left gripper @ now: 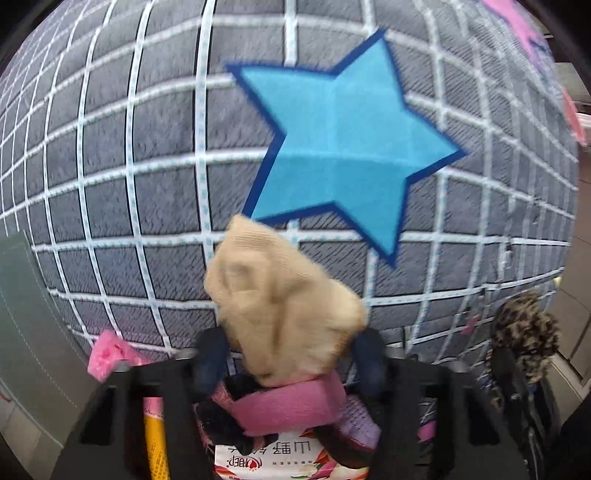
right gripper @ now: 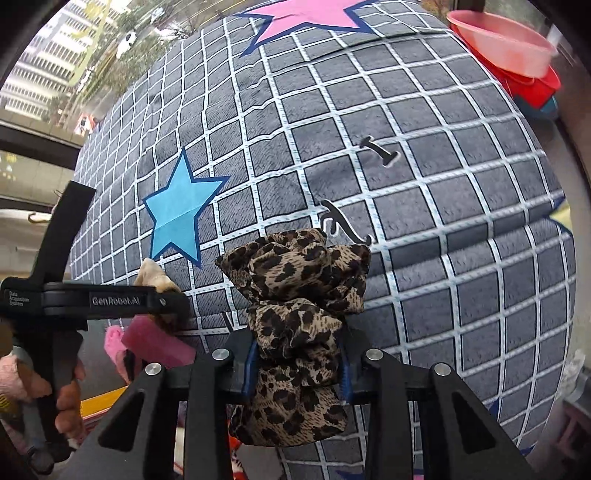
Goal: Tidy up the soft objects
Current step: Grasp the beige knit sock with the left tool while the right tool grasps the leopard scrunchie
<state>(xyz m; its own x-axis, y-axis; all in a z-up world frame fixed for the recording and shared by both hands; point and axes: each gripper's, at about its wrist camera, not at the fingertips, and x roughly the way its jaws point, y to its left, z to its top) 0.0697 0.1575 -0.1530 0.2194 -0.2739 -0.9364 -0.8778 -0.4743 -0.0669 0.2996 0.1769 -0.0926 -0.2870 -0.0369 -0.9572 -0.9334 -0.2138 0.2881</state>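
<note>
left gripper [left gripper: 290, 354]: fingers clamped on a beige cloth [left gripper: 280, 295], just above pink items | right gripper [right gripper: 299, 365]: fingers pinched on a leopard scrunchie [right gripper: 299, 295] | beyond: grey checked blanket [left gripper: 129, 166], blue star [left gripper: 347, 147] | right view only: pink star [right gripper: 306, 14], pink basin [right gripper: 502, 40], window; left view only: snack packet [left gripper: 280, 461]

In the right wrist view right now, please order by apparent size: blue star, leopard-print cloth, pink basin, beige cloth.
1. leopard-print cloth, though it is closest to the camera, so this is inflated
2. blue star
3. pink basin, far off and cut by the edge, so unsure against the star
4. beige cloth, partly hidden
</note>
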